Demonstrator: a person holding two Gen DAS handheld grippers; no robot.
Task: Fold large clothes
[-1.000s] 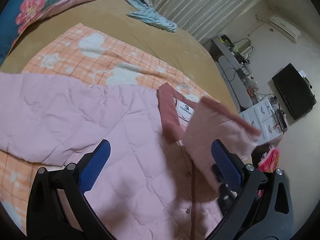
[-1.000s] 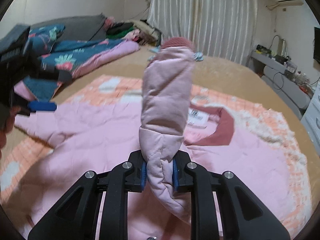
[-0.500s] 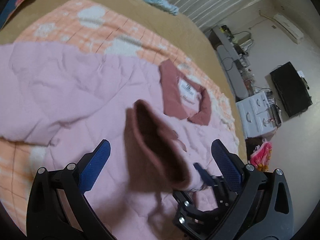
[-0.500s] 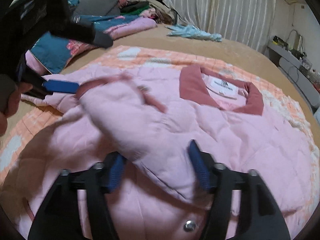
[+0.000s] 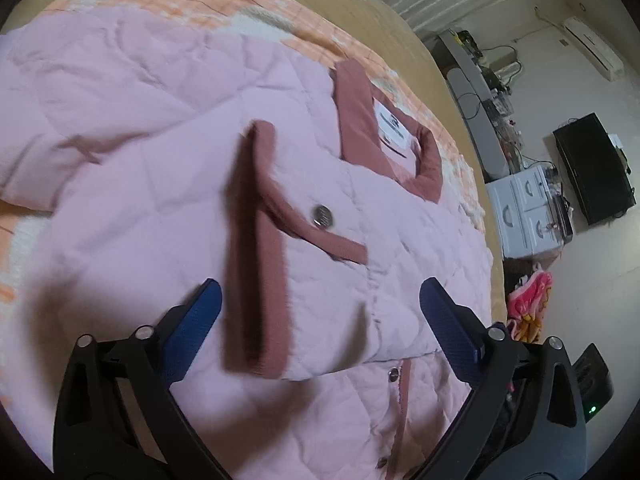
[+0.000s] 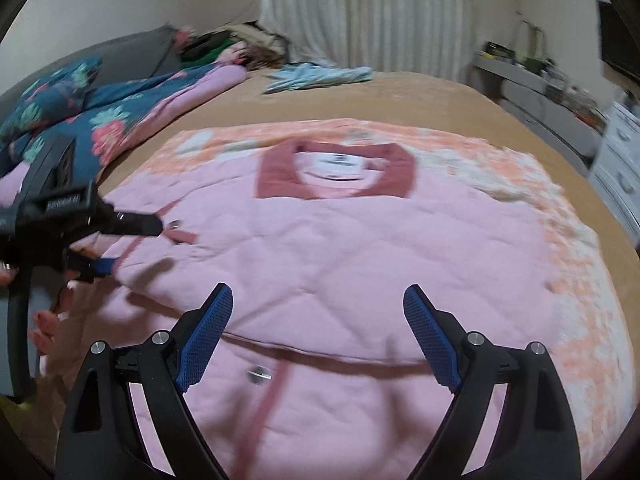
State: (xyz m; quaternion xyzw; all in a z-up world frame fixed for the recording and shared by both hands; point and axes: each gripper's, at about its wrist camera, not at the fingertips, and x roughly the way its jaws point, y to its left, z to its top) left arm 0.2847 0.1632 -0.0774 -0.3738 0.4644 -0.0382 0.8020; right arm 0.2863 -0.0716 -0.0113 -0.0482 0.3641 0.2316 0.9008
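Note:
A pink quilted jacket (image 5: pixel 160 120) lies spread face up on the bed, with its dark pink collar (image 5: pixel 352 112) and white label (image 5: pixel 390 126) at the far end. One sleeve (image 6: pixel 312 272) is folded across the chest. Its dark pink cuff (image 5: pixel 256 260) and a metal snap (image 5: pixel 322 216) lie in front of my left gripper (image 5: pixel 320 292). The jaws are closing; the cuff end sits between them, but the pads are clear of it. My right gripper (image 6: pixel 318 296) hovers over the folded sleeve, its jaws opening with nothing gripped. The right wrist view shows the left gripper (image 6: pixel 128 246) at the cuff.
Under the jacket is an orange-and-white checked blanket (image 6: pixel 560 240) on a tan bedspread (image 6: pixel 400 96). A blue floral quilt (image 6: pixel 100 120) and a light blue garment (image 6: pixel 320 74) lie at the far side. White drawers (image 5: pixel 524 208) and a black screen (image 5: pixel 592 168) stand beyond the bed's edge.
My right gripper has let go of the raised sleeve, opened wide and drawn back. The sleeve has dropped flat across the jacket's chest. My left gripper has sunk toward the cuff.

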